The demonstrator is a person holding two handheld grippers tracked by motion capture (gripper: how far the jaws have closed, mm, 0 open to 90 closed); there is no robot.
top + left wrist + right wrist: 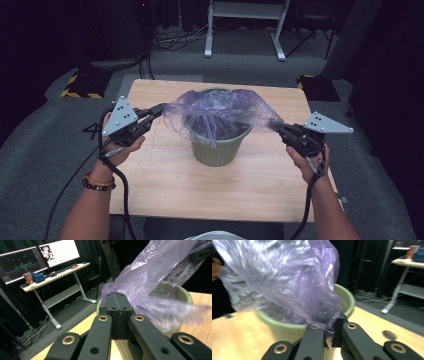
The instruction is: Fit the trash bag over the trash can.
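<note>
A green bin [217, 147] stands in the middle of the wooden table [165, 175]. A thin purple plastic bag [220, 107] is spread over its mouth, with its lower part hanging inside. My left gripper [161, 109] is shut on the bag's left edge, beside the bin's rim. My right gripper [276, 128] is shut on the bag's right edge, to the right of the bin. In the left gripper view the shut jaws pinch the bag [150, 272] in front of the bin [180, 293]. In the right gripper view the bag [287, 280] bunches between the jaws over the bin [344, 298].
The table's far edge lies just behind the bin. A white desk frame [245, 25] stands on the grey floor beyond, with cables beside it. In the left gripper view a desk [52, 275] with monitors stands off to the side. A round hole [389, 335] marks the tabletop.
</note>
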